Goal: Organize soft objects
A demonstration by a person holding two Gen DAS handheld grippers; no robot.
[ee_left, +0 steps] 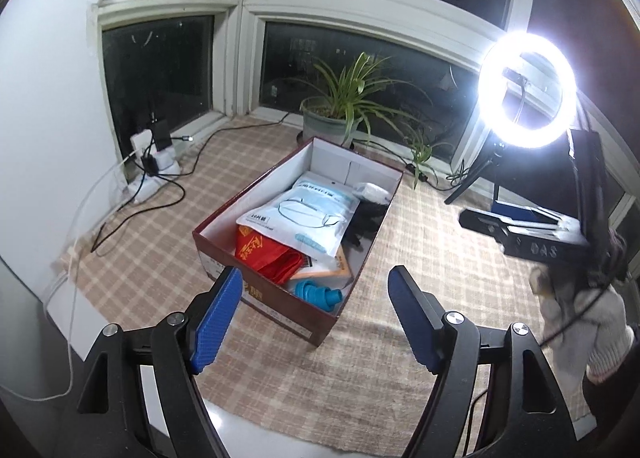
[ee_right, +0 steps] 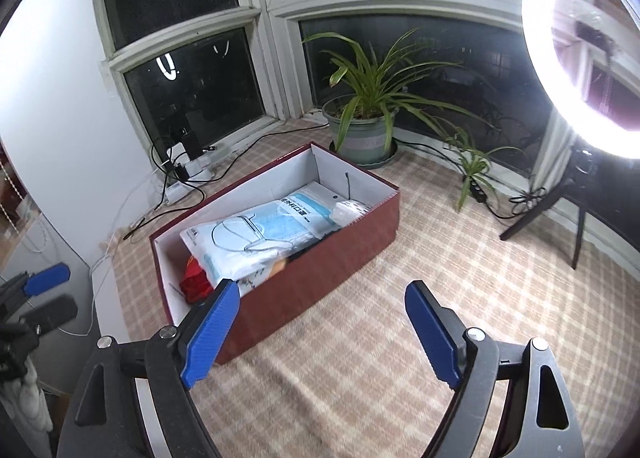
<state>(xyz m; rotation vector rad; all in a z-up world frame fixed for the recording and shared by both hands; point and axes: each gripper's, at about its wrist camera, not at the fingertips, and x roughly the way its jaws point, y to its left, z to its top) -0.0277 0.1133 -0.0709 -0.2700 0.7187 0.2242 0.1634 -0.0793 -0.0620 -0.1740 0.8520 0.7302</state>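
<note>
Left wrist: mask packet (ee_left: 310, 214) tops the box (ee_left: 264, 308), grippers empty.

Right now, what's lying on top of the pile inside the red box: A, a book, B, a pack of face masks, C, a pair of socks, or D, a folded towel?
B: a flat white and blue pack of face masks lies across the other things in the red box.

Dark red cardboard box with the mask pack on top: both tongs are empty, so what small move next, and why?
Probably draw both tongs back. The dark red cardboard box already holds the white-and-blue mask pack and red bag, and nothing loose shows on the checked cloth.
</note>
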